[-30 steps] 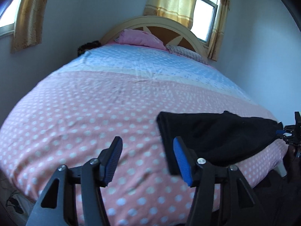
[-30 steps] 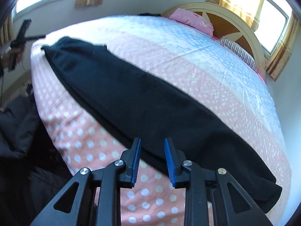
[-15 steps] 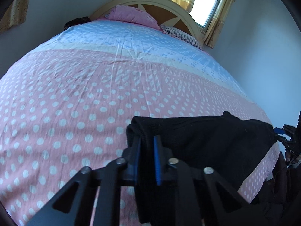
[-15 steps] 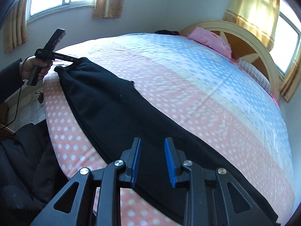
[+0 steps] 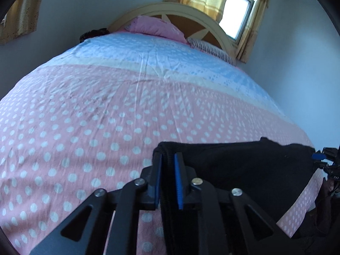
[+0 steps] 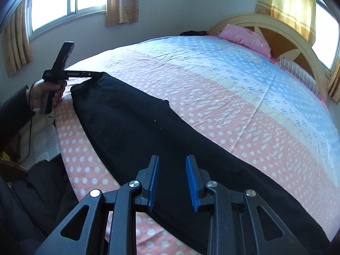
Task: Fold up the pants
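Black pants [image 6: 148, 127] lie stretched in a long strip across the near edge of the bed, in the pink dotted zone. My left gripper [image 5: 167, 159] is shut on the bunched end of the pants [image 5: 244, 165]. The right wrist view shows that same left gripper [image 6: 93, 75] pinching the far end, held by a hand [image 6: 46, 93]. My right gripper [image 6: 172, 161] hovers over the other part of the strip, its blue pads apart and black cloth lying below the gap. The right gripper [image 5: 320, 157] peeks in at the far right of the left wrist view.
The bed sheet [image 5: 106, 116] is pink with white dots near me and blue toward the headboard [image 5: 170, 10]. A pink pillow [image 5: 155, 27] and a striped pillow [image 5: 210, 48] lie there. Dark clothing [image 6: 42, 191] hangs beside the bed's edge. Curtained windows sit behind.
My left gripper was open over the bare sheet, then moved right onto the pants' end and shut on it. My right gripper shifted further over the cloth, with its gap unchanged.
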Tool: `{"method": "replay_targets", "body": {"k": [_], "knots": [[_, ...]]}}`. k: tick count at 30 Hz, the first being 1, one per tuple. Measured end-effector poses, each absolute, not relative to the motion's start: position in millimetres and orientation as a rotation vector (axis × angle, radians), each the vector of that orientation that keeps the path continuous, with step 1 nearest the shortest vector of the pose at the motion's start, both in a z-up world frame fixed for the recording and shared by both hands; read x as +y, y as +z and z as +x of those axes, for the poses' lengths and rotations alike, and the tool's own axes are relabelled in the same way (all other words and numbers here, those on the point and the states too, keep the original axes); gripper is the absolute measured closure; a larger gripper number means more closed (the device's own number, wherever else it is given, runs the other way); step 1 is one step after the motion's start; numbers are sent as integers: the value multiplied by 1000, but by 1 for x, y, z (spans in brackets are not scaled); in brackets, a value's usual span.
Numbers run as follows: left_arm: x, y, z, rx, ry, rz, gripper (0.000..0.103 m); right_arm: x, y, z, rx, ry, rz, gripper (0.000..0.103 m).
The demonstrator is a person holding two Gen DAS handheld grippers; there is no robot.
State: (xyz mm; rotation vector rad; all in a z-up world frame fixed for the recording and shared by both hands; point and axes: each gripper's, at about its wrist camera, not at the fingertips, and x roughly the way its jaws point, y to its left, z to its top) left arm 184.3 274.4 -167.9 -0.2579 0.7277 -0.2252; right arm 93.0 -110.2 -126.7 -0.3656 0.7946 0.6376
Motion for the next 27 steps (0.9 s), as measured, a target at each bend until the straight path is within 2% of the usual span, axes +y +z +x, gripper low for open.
{"method": "replay_targets", "body": {"k": [3, 4, 5, 6, 8, 16, 17, 18, 19, 22, 24, 26, 27], "knots": [[276, -157, 172, 700, -177, -239, 68, -102, -125, 111, 815, 652, -308, 69], [273, -150, 162, 659, -177, -226, 65, -99, -124, 123, 833, 659, -252, 63], [270, -144, 156, 631, -183, -220, 58, -97, -124, 134, 848, 667, -202, 59], [265, -138, 147, 600, -192, -209, 48, -96, -124, 141, 853, 670, -173, 58], [255, -134, 141, 579, -209, -188, 41, -87, -128, 165, 872, 661, -99, 58], [210, -170, 140, 722, -307, -51, 41, -52, -174, 238, 1051, 661, 153, 58], [207, -173, 139, 718, -302, -18, 41, -45, -185, 245, 1096, 667, 170, 62], [203, -174, 134, 701, -299, 24, 39, -42, -190, 247, 1112, 661, 163, 73], [197, -175, 131, 703, -297, 86, 38, -37, -196, 249, 1125, 640, 130, 88], [190, -179, 127, 681, -280, 163, 37, -35, -202, 252, 1108, 628, 126, 90], [195, -177, 128, 675, -280, 118, 36, -37, -197, 248, 1095, 637, 125, 86], [197, -173, 127, 669, -276, 91, 36, -46, -187, 234, 1050, 614, 92, 70], [196, -171, 124, 666, -272, 85, 36, -53, -181, 226, 1026, 614, 86, 67]]}}
